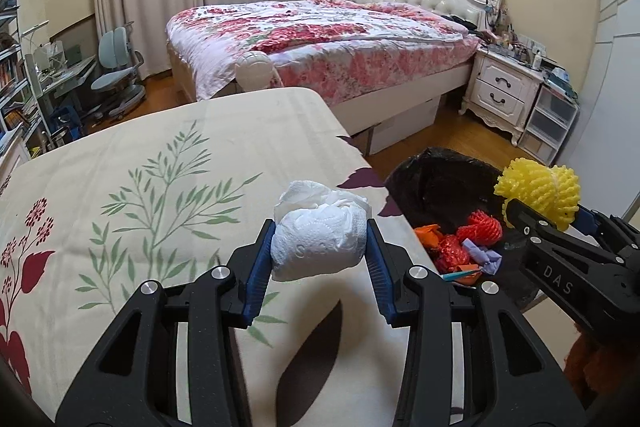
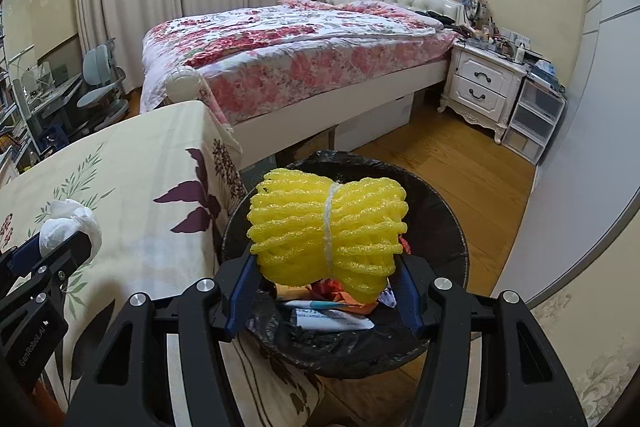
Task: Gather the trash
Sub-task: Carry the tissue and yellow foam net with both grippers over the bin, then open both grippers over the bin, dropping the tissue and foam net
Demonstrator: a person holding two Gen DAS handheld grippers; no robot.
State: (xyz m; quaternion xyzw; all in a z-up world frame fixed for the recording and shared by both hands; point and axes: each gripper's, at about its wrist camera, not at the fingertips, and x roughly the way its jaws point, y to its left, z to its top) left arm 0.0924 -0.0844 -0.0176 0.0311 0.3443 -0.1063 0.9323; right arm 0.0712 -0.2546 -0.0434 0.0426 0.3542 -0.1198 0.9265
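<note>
My left gripper (image 1: 320,247) is shut on a crumpled white tissue wad (image 1: 318,233), held above the right part of the floral tablecloth (image 1: 160,187). In the right wrist view that same tissue wad (image 2: 70,223) shows at the far left. My right gripper (image 2: 326,267) is shut on a yellow foam net bundle (image 2: 326,231) tied with white string, hanging over the bin (image 2: 440,223) lined with a black bag. From the left wrist view the yellow bundle (image 1: 538,191) sits over the bin (image 1: 432,183), which holds red, orange and purple scraps (image 1: 468,247).
The bin stands on the wooden floor (image 2: 460,163) just off the table's right edge. Behind it are a bed with a pink floral cover (image 1: 320,39), a white nightstand (image 1: 500,91) and plastic drawers (image 1: 552,123). A desk chair (image 1: 116,67) stands far left.
</note>
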